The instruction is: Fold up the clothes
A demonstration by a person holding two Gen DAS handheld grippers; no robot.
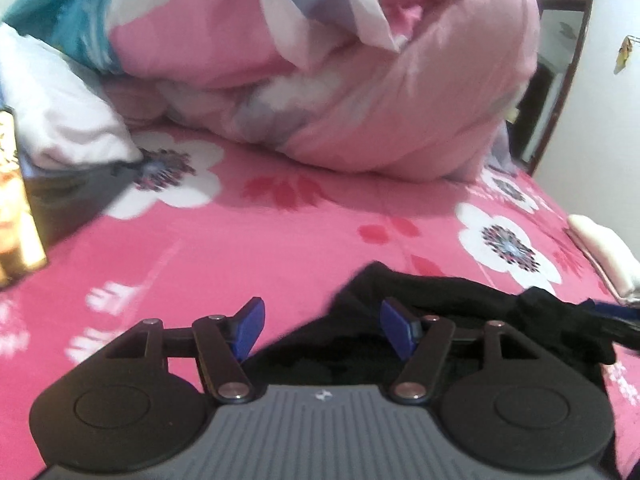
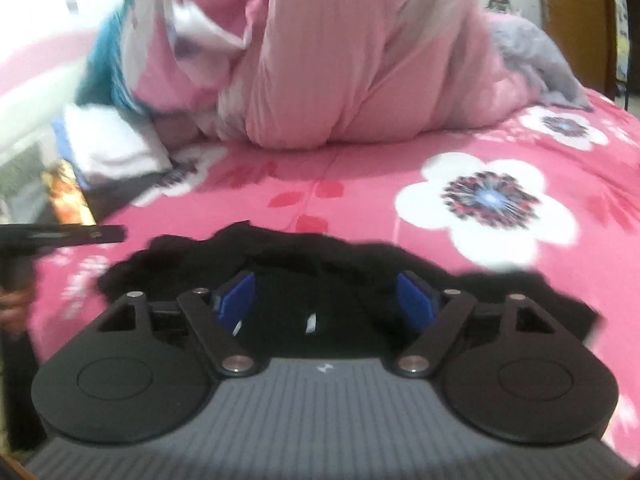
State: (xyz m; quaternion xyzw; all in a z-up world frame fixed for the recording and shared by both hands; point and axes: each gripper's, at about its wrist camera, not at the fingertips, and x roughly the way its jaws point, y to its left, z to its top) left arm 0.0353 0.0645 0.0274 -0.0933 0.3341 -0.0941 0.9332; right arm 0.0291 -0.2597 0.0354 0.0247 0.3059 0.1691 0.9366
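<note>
**Left wrist view: regrip the black garment for the next fold**

Both hand-held grippers, left (image 1: 320, 330) and right (image 2: 326, 300), stand apart, holding nothing. The black garment (image 2: 280, 252) lies rumpled on the floral bedsheet (image 1: 280, 232) beneath them. Smoothing it flat, then pinching 2 matching corners, would likely keep the fold even.

My left gripper (image 1: 322, 330): ribbed grey housing, small white logo, two round black discs, black link arms with silver rivets, blue finger pads (image 1: 252, 330); my right gripper (image 2: 326, 300): identical build
</note>
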